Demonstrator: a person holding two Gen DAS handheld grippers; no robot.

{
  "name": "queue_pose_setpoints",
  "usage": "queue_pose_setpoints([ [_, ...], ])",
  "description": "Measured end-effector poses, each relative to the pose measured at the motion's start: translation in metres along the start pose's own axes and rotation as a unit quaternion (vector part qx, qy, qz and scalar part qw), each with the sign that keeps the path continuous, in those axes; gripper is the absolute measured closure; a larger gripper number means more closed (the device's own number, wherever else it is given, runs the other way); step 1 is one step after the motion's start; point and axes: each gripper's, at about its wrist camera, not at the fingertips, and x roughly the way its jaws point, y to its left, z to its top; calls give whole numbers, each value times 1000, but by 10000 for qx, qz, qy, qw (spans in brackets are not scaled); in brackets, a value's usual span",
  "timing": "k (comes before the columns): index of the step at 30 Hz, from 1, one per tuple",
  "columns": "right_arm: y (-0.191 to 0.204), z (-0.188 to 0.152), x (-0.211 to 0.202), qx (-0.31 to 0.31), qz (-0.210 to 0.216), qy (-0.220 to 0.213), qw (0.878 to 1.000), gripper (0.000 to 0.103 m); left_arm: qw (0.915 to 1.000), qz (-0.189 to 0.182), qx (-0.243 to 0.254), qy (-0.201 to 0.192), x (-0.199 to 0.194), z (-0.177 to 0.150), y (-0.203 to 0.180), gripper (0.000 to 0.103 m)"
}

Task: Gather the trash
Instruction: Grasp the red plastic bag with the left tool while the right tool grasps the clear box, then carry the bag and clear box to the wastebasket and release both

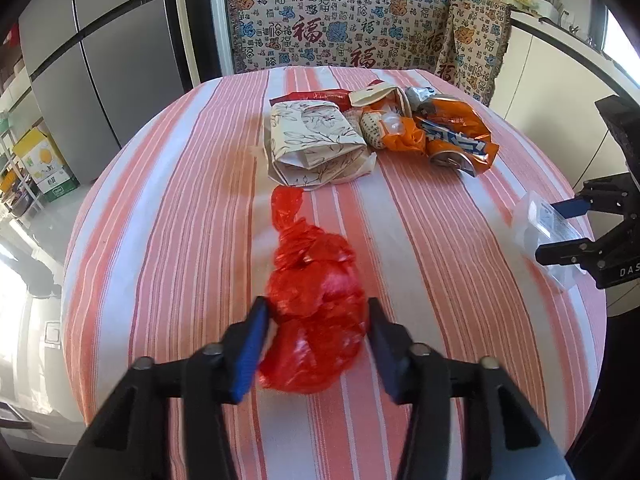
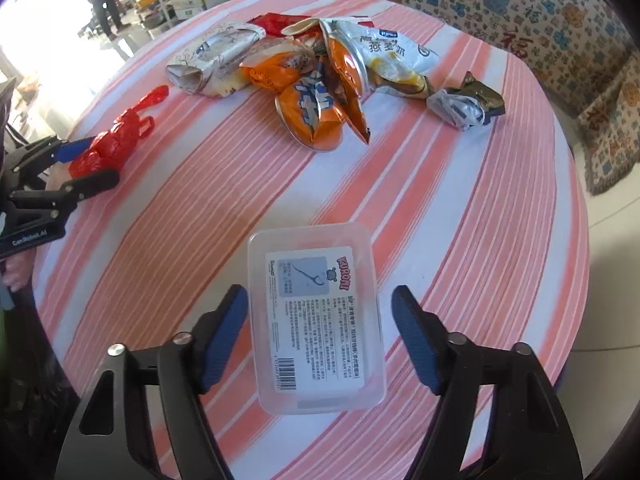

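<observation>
Left gripper (image 1: 316, 320) sat wide open around the red plastic bag (image 1: 316, 312) — blue pad on its own left side touching the crumpled plastic, the other finger just beside it, nothing clamped. Bag lay knotted on the striped tablecloth (image 1: 168, 240), its tail pointing away toward the trash pile.

Pile sat mid-table, left to right: folded floral paper wrapper (image 1: 316, 144), orange snack bag (image 1: 460, 136) crumpled against it, then in the right wrist view a white pouch (image 2: 400, 56) and a small silver-brown wrapper (image 2: 468, 104) just beside that.

Right gripper (image 2: 320, 312) was also spread wide — fingers straddled the clear plastic box (image 2: 320, 316), left pad near its edge, right pad standing apart from it. Box lay flat near the table edge, printed label up; couldn't tell whether anything was inside.
</observation>
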Motion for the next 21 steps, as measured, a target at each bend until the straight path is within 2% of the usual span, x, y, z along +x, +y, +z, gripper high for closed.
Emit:
queue_pose_setpoints([
  [2, 0, -5, -10, 39, 32, -162, 9999, 41, 10000, -32, -63, -51, -3, -3, 0, 63],
  [7, 3, -17, -34, 122, 109, -475, 9987, 41, 9986, -398, -258, -236, -17, -9, -9, 65],
  [13, -13, -30, -48, 497, 412, -771, 9949, 41, 9974, -599, -154, -366, -29, -6, -40, 65],
  [21, -34, -44, -58, 829, 365, -949, 9914, 41, 9949, -923, 69, -409, -26, 8, -90, 65],
])
